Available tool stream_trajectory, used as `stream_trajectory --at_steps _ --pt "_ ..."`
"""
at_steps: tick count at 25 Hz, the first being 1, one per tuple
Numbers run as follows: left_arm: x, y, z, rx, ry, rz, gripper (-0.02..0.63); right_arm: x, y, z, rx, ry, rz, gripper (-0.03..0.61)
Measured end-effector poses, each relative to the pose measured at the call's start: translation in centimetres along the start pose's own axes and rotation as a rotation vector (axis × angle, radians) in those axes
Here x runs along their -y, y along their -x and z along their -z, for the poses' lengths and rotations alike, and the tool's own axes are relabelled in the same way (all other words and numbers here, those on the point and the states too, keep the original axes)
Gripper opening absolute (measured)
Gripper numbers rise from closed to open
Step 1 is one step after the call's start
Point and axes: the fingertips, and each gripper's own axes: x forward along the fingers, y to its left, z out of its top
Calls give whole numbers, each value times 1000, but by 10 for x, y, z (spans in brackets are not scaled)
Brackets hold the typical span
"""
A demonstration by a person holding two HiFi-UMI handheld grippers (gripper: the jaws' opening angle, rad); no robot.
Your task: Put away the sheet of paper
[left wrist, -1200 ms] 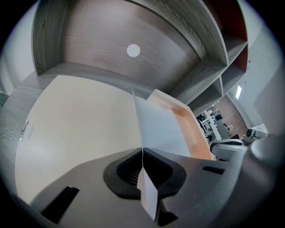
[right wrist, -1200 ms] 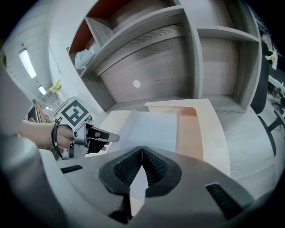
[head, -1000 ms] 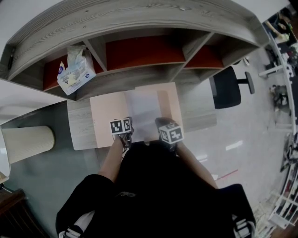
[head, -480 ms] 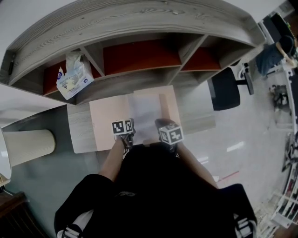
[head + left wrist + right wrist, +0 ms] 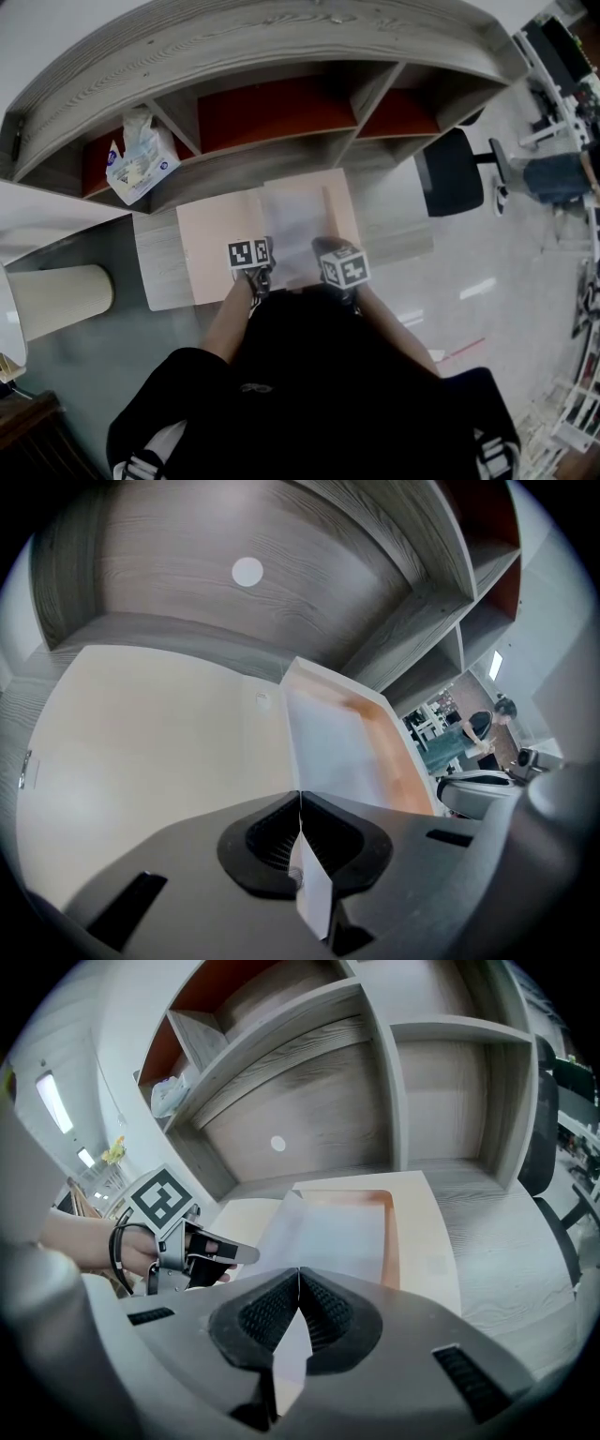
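A white sheet of paper point(image 5: 295, 217) hangs over an open pale peach folder point(image 5: 214, 246) that lies flat on the grey wooden desk. My left gripper point(image 5: 251, 259) is shut on the sheet's near left edge, and the paper runs out from between its jaws point(image 5: 300, 803) toward the folder point(image 5: 150, 752). My right gripper point(image 5: 339, 264) is shut on the near right edge, with the sheet point(image 5: 333, 1232) pinched at its tips point(image 5: 298, 1279). In the right gripper view the left gripper point(image 5: 234, 1254) shows at the left. The sheet's far edge rests on the folder's right half point(image 5: 422, 1232).
A grey shelf unit point(image 5: 281, 112) with red-backed compartments stands behind the desk. A tissue pack point(image 5: 139, 159) sits in its left compartment. A black office chair point(image 5: 455, 173) is at the right, a beige cylindrical bin point(image 5: 61, 295) at the left, and a person point(image 5: 553, 178) at the far right.
Both grippers keep their hold on the sheet in about the same place. The head view has shifted a little, and the person at the far right has walked on.
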Motion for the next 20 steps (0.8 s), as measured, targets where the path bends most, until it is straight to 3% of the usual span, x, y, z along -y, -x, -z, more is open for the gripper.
stream_trajectory --at_steps 20 --pt "17 -23 1 -31 28 50 49 16 6 13 14 -49 17 20"
